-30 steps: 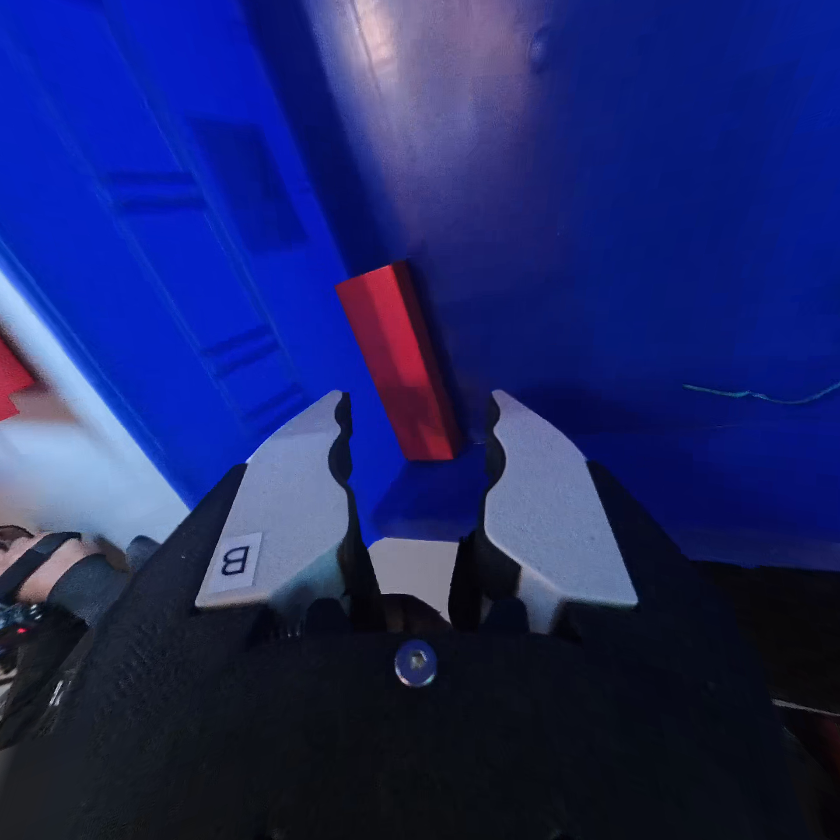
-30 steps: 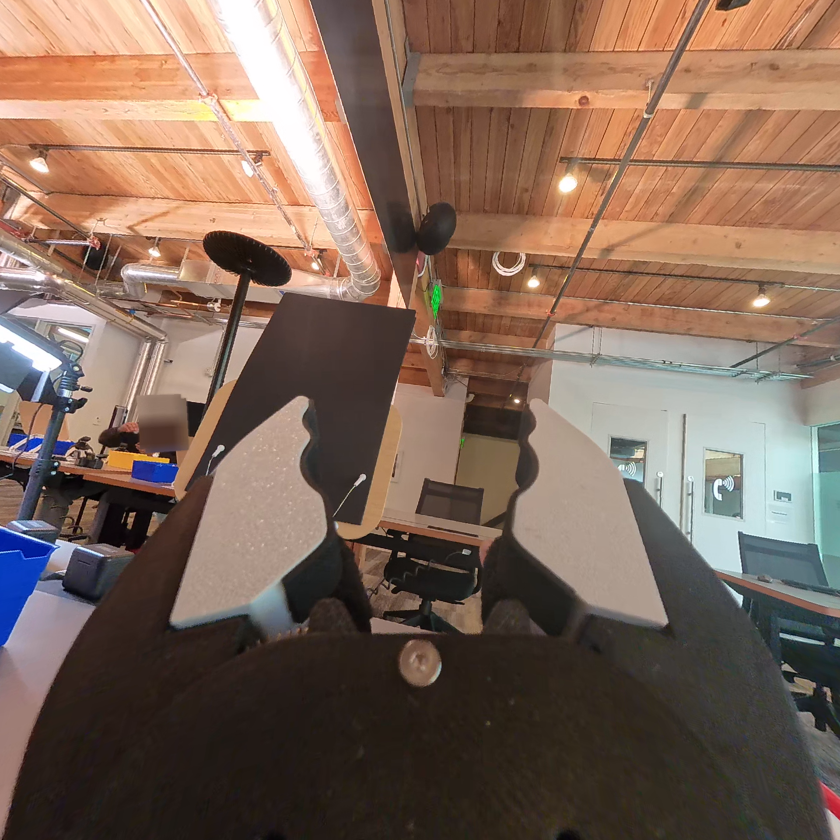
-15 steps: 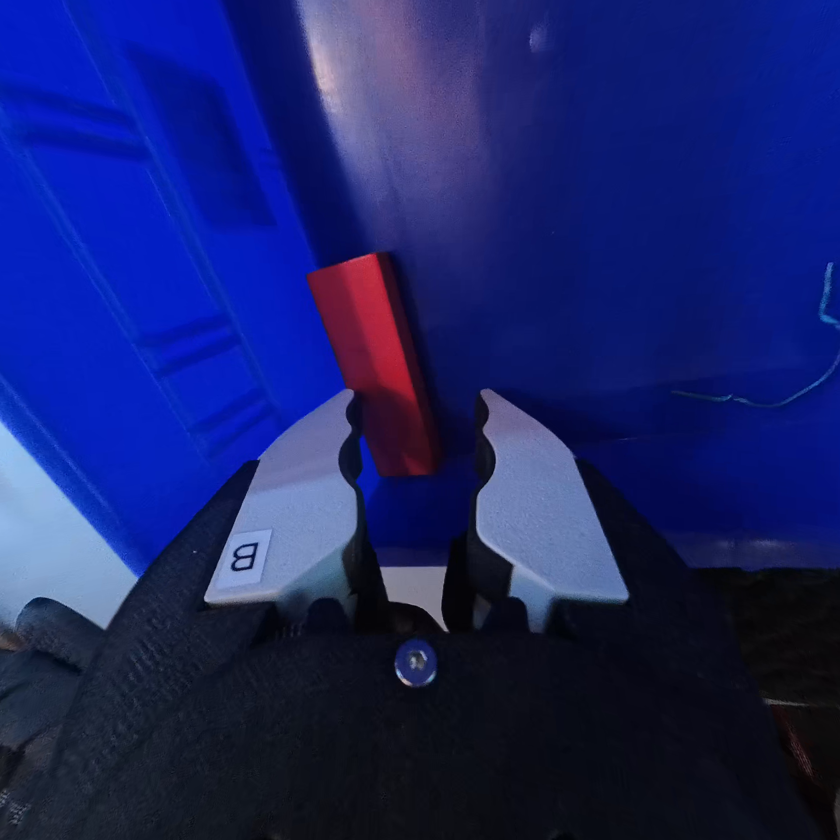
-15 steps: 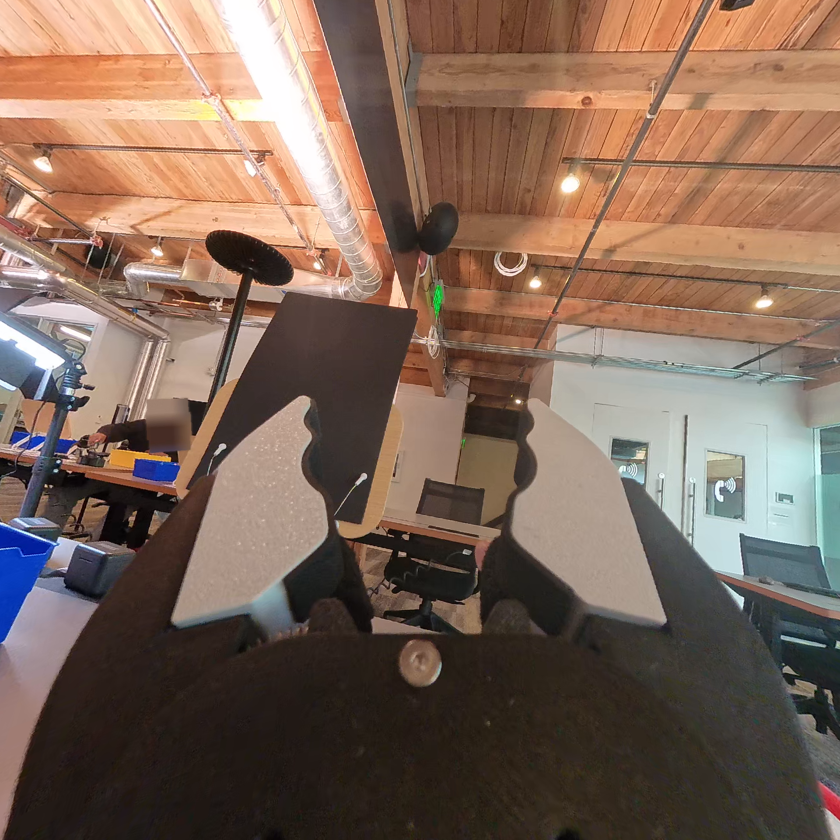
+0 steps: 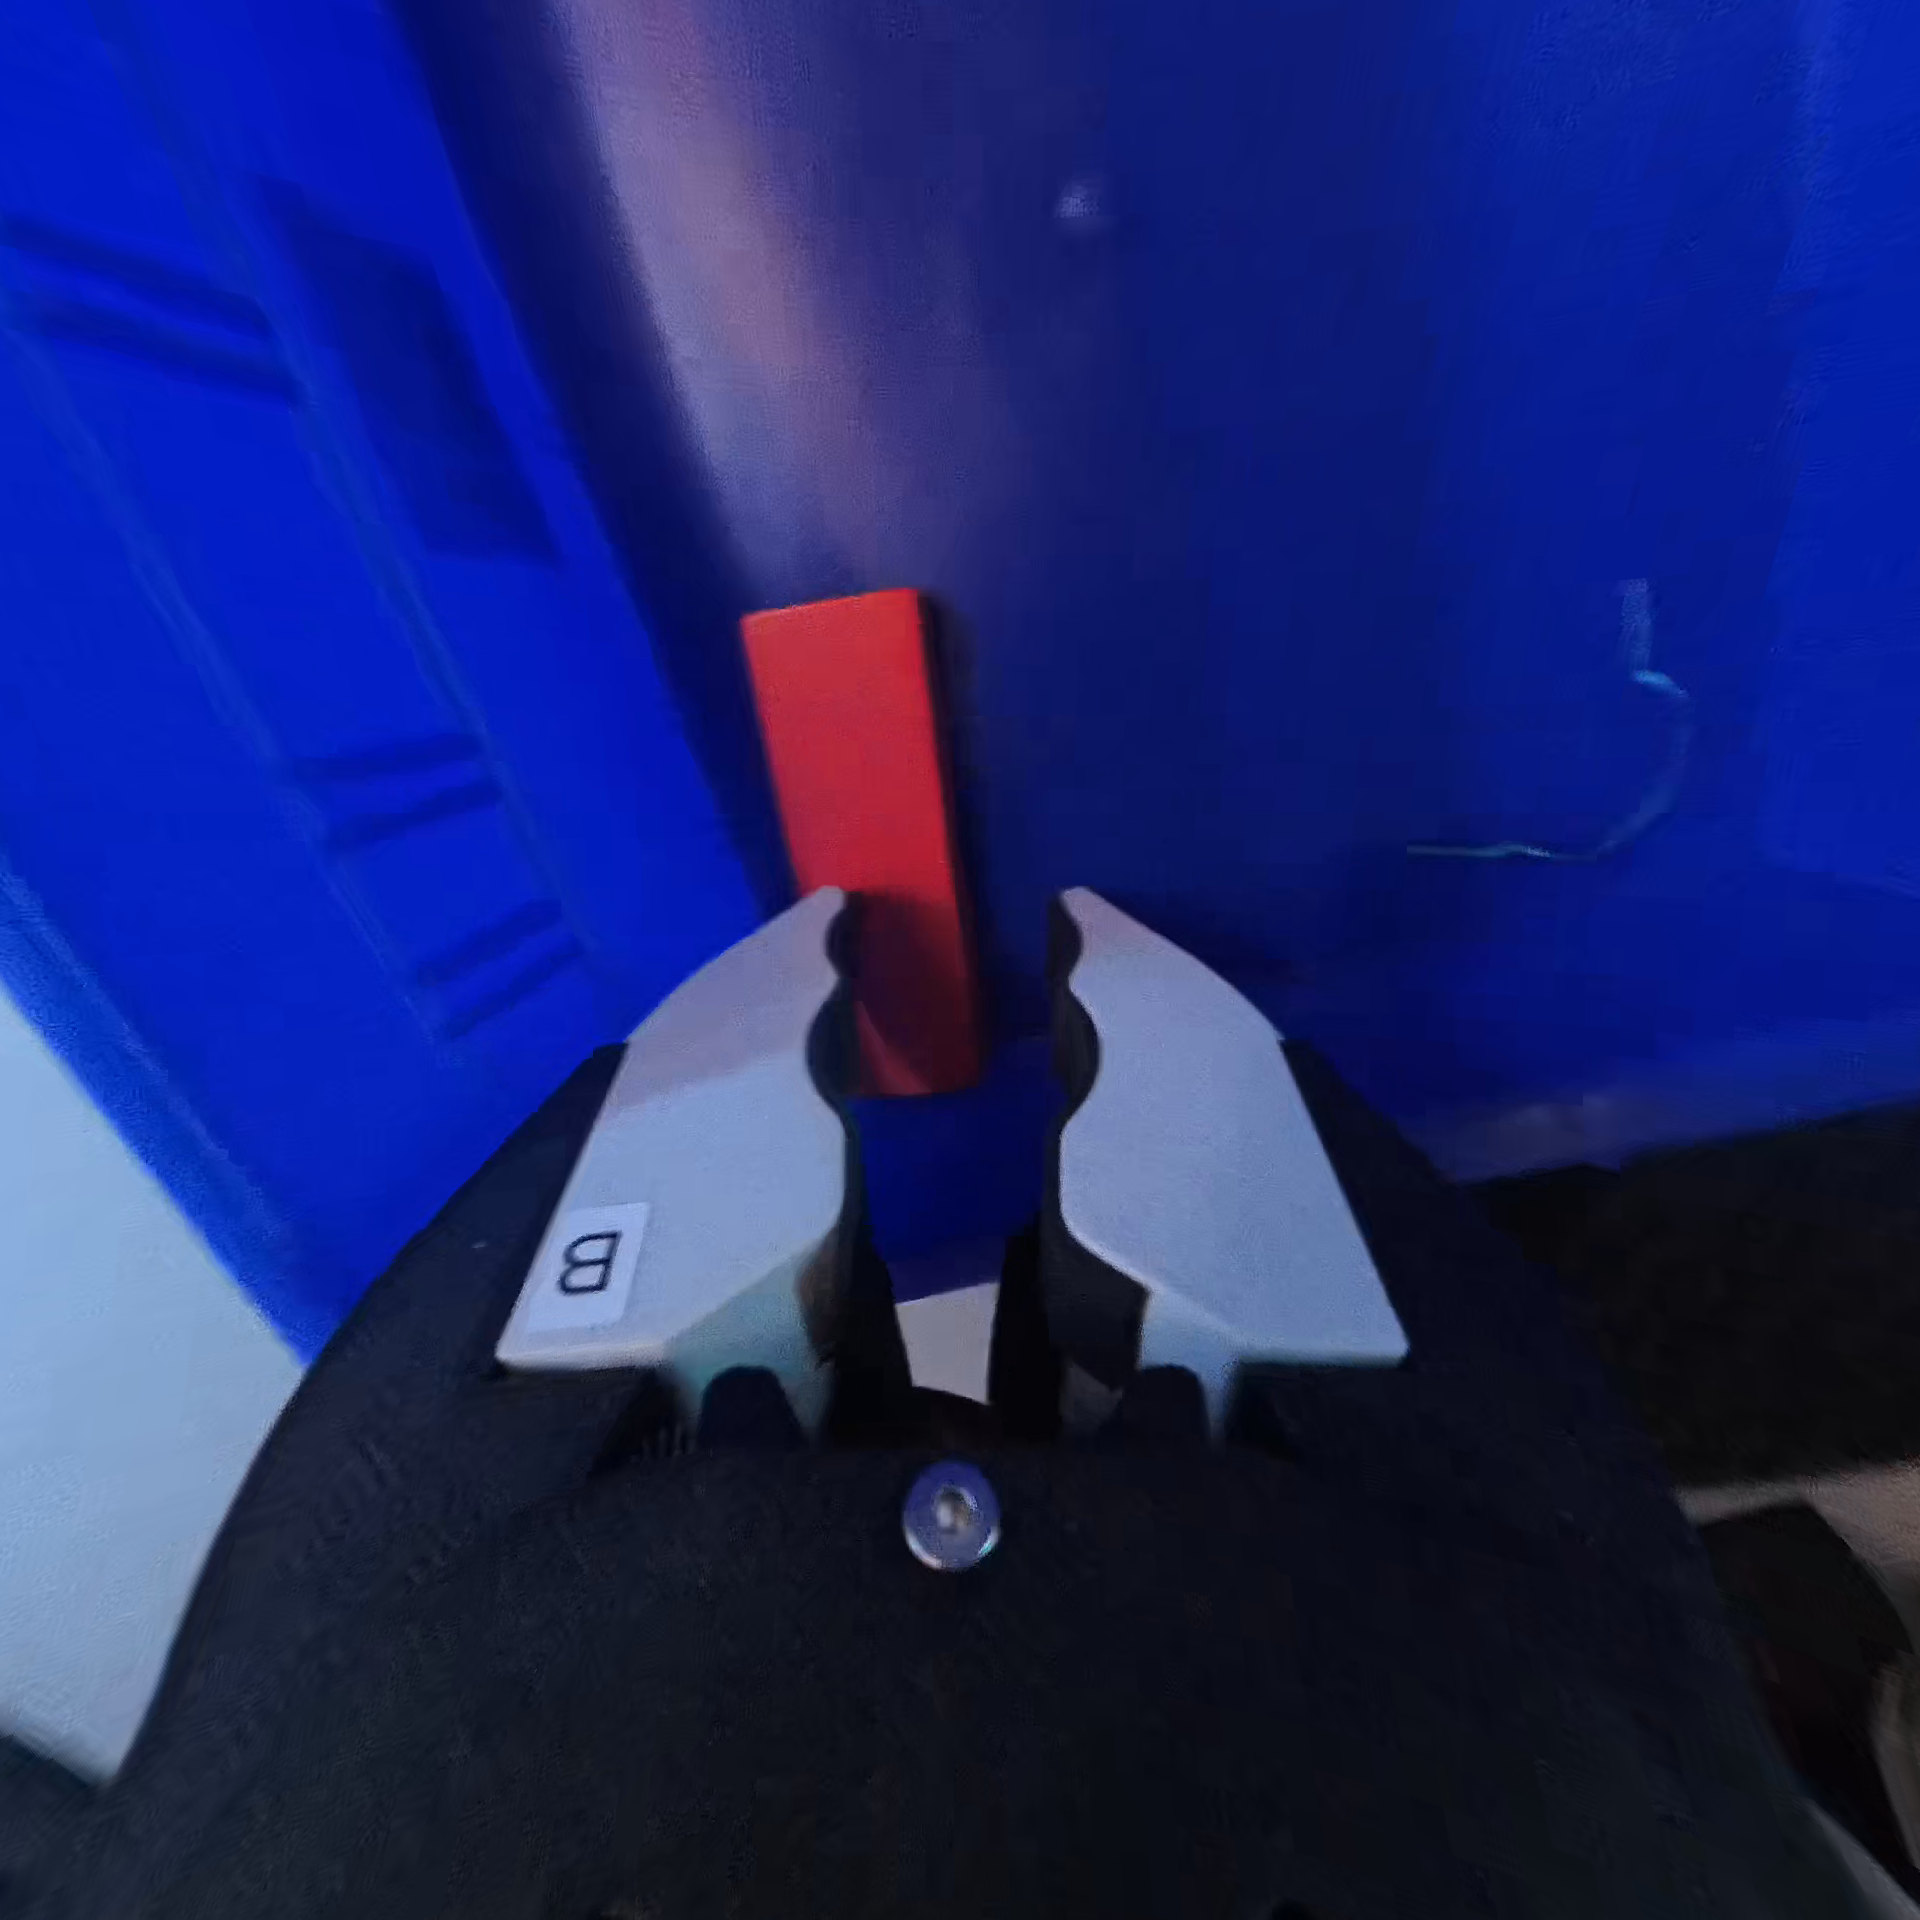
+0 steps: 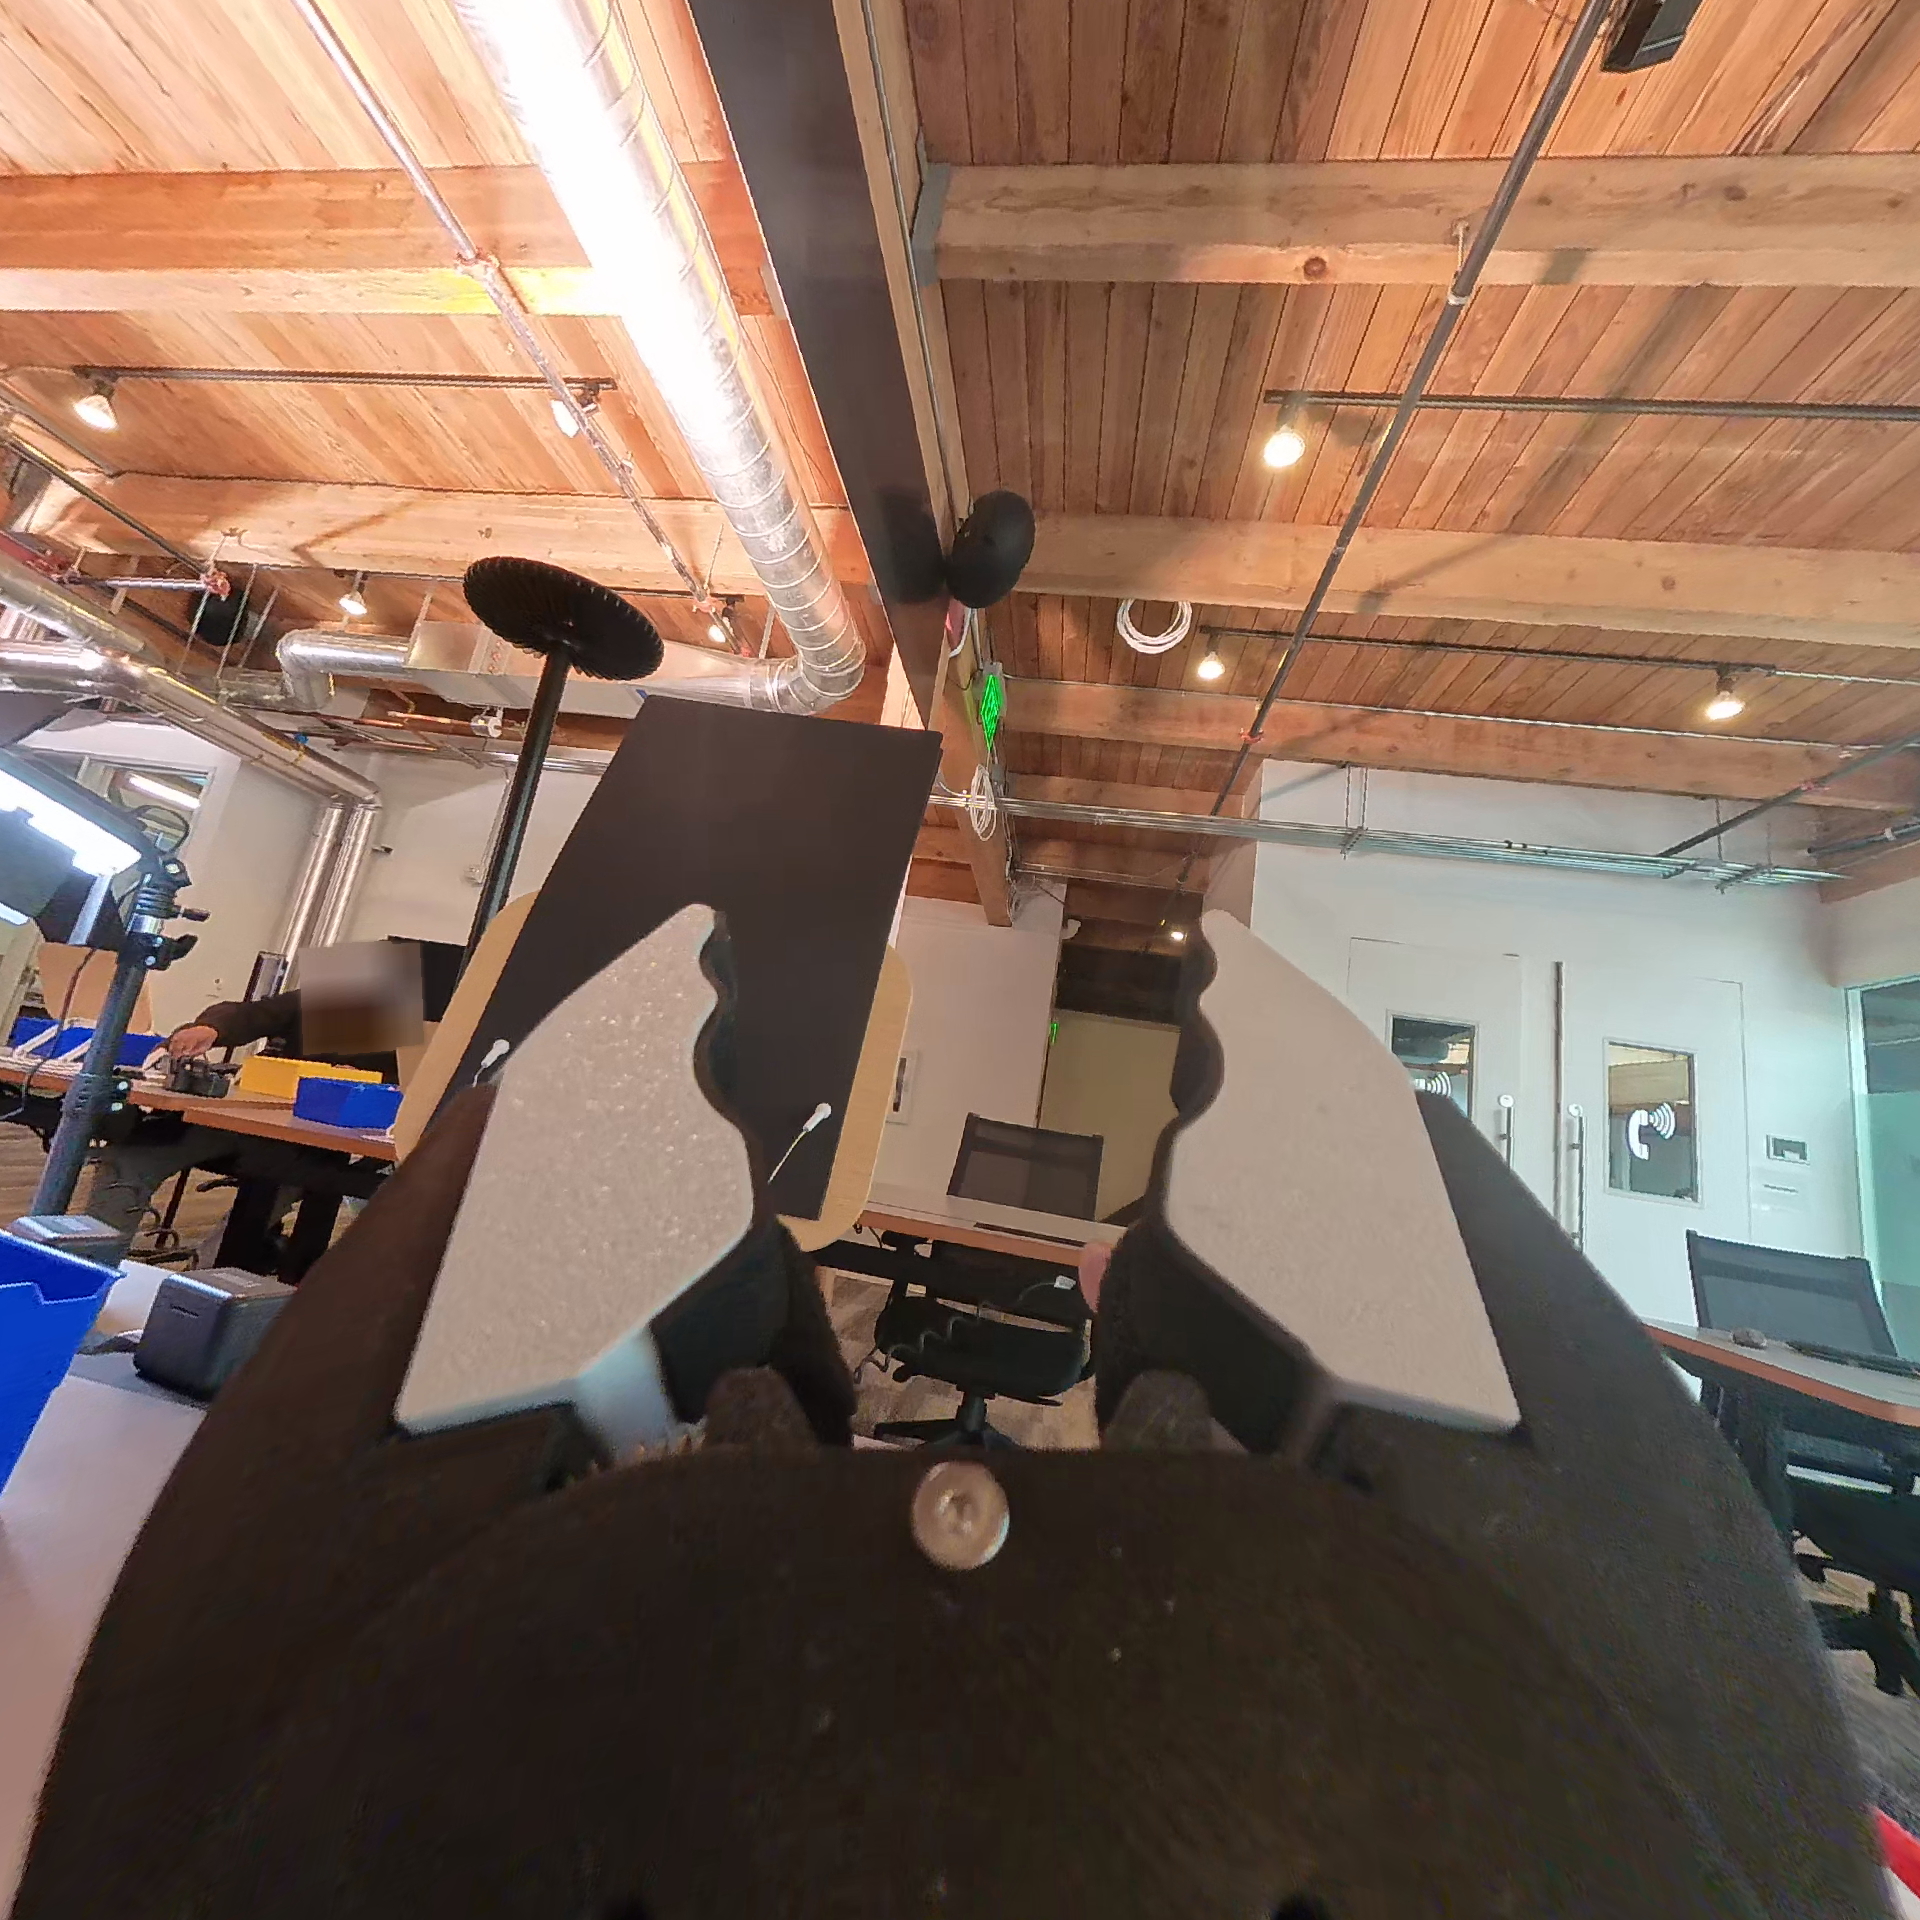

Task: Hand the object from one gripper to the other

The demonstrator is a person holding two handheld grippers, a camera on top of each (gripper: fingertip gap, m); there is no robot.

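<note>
A red rectangular block point(image 5: 862, 790) lies inside a blue bin point(image 5: 1351, 520), along the seam where the bin's floor meets its left wall. My left gripper point(image 5: 948, 909) is open and reaches into the bin. The block's near end sits between the grey fingertips, close to the left finger point(image 5: 727, 1091), with a gap to the right one. My right gripper point(image 6: 961, 925) is open and empty. It points up at the room and ceiling, away from the bin. The block does not show in the right wrist view.
The bin's ribbed left wall point(image 5: 260, 675) is close beside my left gripper. A thin thread point(image 5: 1621, 810) lies on the bin floor to the right. In the right wrist view a blue bin corner point(image 6: 42, 1340) and a grey device point(image 6: 197, 1330) stand on a white table at the left.
My left gripper has moved forward over the red block, so its near end is now between the fingertips. The jaws have narrowed slightly. The right gripper has barely moved.
</note>
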